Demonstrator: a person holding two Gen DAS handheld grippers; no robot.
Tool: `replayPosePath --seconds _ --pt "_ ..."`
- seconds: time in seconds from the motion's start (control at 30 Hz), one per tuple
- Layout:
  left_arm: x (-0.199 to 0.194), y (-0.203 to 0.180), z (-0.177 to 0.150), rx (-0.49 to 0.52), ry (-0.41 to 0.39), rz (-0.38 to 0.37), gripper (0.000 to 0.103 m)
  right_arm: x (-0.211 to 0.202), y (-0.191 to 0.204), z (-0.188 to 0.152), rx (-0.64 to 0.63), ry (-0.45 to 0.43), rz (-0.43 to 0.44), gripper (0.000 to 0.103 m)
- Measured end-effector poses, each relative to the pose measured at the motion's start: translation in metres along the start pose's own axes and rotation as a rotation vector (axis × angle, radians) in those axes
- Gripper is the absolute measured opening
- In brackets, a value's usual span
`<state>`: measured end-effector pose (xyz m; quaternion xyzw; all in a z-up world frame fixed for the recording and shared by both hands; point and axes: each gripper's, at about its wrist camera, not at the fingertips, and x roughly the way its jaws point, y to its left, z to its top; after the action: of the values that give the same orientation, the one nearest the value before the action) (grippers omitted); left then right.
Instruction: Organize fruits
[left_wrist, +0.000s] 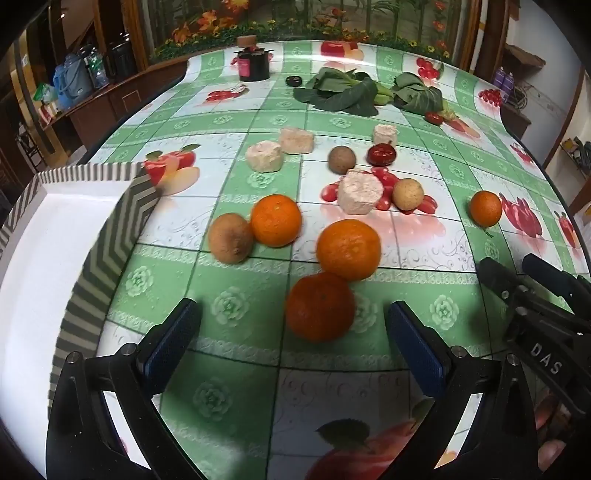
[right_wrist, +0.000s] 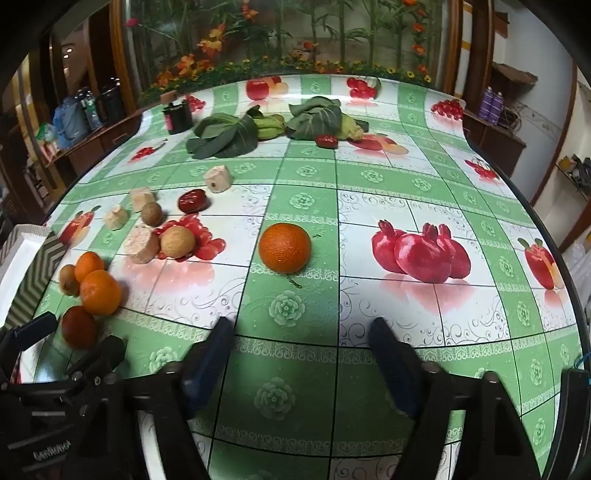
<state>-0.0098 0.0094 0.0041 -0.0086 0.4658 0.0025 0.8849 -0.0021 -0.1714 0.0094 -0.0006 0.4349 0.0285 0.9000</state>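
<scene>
In the left wrist view my left gripper (left_wrist: 294, 309) stands open over the table, with an orange (left_wrist: 319, 306) between its fingertips and a gap on each side. Two more oranges (left_wrist: 349, 249) (left_wrist: 276, 220) and a brown kiwi (left_wrist: 229, 238) lie just beyond it. A fourth orange (left_wrist: 485, 208) sits apart on the right. In the right wrist view my right gripper (right_wrist: 301, 326) is open and empty, and that lone orange (right_wrist: 284, 247) lies a little ahead of it. A chevron-patterned box (left_wrist: 92, 266) with a white inside stands at the left.
Pale cut blocks (left_wrist: 360, 192), two tan round fruits (left_wrist: 407, 194) and a dark red fruit (left_wrist: 381, 154) lie mid-table. Leafy greens (left_wrist: 340, 92) and a black container (left_wrist: 254, 62) are at the far edge. The table's right edge (right_wrist: 565, 280) drops off.
</scene>
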Motion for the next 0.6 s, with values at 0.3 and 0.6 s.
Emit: replayPosePath --seconds 0.3,0.6 --pt "-0.033 0.024 0.003 -0.035 -0.057 -0.038 0.103 -0.032 0.005 0.006 -0.020 -0.073 0.114 0.066" --pt "-0.054 0.043 -0.008 -0.004 -0.083 -0.091 0.103 -0.048 0.010 0.001 -0.043 -0.081 0.234 0.061"
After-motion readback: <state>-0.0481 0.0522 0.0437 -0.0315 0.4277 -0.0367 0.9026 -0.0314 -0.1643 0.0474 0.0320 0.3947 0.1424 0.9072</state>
